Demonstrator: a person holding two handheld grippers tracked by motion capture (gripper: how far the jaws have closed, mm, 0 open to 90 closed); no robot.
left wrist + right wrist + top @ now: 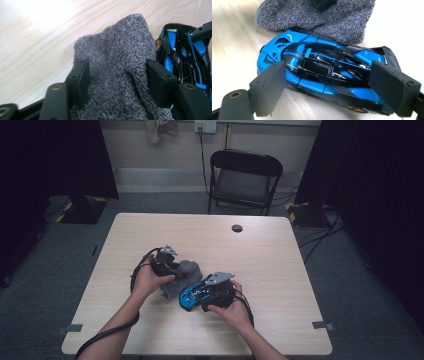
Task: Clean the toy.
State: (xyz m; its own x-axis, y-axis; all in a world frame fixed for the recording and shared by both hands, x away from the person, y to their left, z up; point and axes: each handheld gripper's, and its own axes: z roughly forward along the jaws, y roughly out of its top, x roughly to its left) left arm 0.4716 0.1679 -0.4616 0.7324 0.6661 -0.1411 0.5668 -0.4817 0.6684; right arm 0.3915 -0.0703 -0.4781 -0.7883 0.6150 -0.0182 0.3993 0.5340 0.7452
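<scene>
Fuzzy grey knitted cloth hides part of the blue-and-black toy car; its gold wheel lettering unreadable. Left gripper fingers apart, cloth between; right gripper fingers clamped on car.

Table: cloth near centre, toy car touching its right front edge. Left gripper over cloth, cloth between jaws. Right gripper astride car. Chair behind table.
</scene>
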